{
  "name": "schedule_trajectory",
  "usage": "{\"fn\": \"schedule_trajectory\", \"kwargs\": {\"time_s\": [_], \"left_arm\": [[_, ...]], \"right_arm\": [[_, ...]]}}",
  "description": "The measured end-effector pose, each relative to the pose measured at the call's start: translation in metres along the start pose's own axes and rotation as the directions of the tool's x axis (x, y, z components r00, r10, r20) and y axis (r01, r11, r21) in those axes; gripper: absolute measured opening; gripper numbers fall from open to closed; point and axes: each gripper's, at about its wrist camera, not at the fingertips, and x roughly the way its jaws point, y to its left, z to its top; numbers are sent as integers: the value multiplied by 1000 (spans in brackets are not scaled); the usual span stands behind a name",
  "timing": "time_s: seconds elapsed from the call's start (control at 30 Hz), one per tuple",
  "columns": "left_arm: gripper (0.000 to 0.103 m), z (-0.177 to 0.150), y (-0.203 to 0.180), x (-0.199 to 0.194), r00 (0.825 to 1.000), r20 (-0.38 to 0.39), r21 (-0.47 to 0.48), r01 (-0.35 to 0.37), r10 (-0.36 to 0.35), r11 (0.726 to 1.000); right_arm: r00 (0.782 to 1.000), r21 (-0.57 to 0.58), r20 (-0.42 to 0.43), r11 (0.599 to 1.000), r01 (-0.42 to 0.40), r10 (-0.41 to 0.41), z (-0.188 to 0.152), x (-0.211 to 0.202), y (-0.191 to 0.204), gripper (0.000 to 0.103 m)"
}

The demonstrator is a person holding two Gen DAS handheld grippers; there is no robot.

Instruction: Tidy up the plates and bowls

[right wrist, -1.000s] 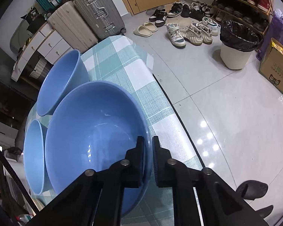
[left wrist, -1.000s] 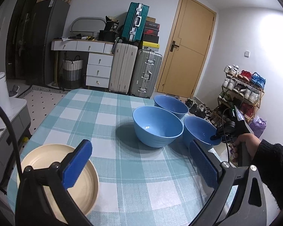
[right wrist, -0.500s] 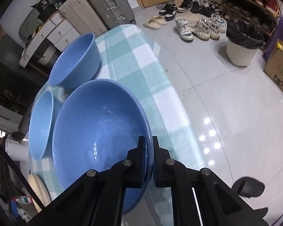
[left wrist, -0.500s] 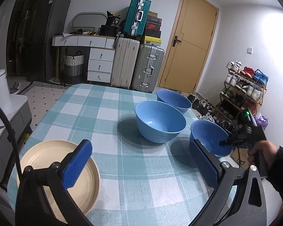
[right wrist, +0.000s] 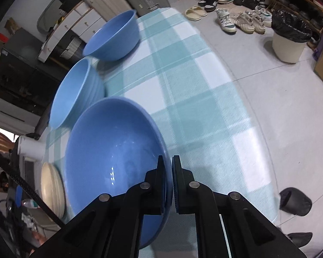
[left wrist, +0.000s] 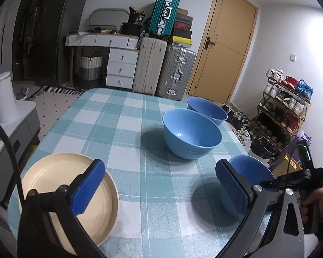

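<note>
Blue bowl (right wrist: 109, 157) is pinched at its rim by my right gripper (right wrist: 168, 185); my left gripper (left wrist: 159, 191) is spread, empty. Next, I think, nest it into the middle bowl (left wrist: 191, 136).

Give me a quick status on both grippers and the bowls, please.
Right gripper shut on rim of near blue bowl. Left gripper open, empty. Two more blue bowls on checked table. Path clear.

Right gripper (right wrist: 168, 185) jaws clamped, tilted down; left gripper (left wrist: 161, 190) jaws wide.
</note>
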Motion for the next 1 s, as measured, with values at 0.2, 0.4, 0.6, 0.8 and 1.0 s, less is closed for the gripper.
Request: {"fn": "schedule_trajectory", "kwargs": {"time_s": [0.2, 0.4, 0.6, 0.8, 1.0], "left_arm": [[103, -1, 1, 1, 1000, -6, 5, -3, 4, 1000], [103, 0, 7, 1, 1000, -12, -19, 2, -2, 1000], [103, 1, 9, 3, 1000, -23, -35, 10, -11, 999], [103, 1, 9, 2, 1000, -21, -30, 7, -7, 1000], [103, 1, 11, 3, 1000, -26, -41, 6, -8, 999]], "right_arm": [[1000, -26, -18, 1000, 3, -3, -13, 5, 17, 6], [999, -54, -50, 998, -11, 8, -19, 17, 33, 6], [996, -87, -85, 996, -34, 27, -28, 28, 55, 6], [998, -64, -59, 997, -43, 39, -28, 33, 60, 6], [999, -70, -37, 997, -24, 22, -21, 35, 62, 6]]}}
